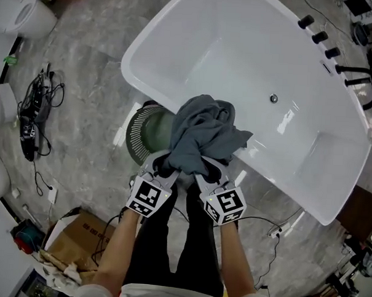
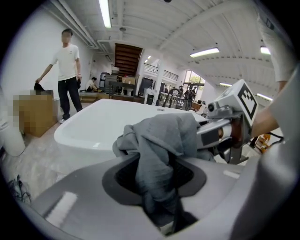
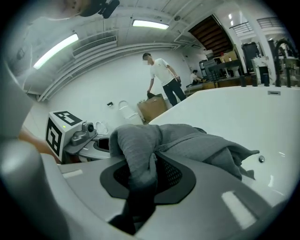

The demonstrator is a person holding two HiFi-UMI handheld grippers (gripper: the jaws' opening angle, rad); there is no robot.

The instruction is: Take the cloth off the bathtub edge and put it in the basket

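Up close, the left gripper [image 1: 163,167] and the right gripper [image 1: 206,169] sit side by side, each with its jaws pinched on a fold of the grey cloth [image 1: 205,128]. That cloth bunches up ahead of them over the near edge of the white bathtub [image 1: 251,61]. Beside it, the round slatted basket [image 1: 147,129] stands on the floor [image 1: 96,85].

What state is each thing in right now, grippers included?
cloth: bunched, held up, pinched by both grippers.
left gripper: shut on the cloth.
right gripper: shut on the cloth.
bathtub: no water in it.
basket: upright beside the bathtub, cloth not yet in it.
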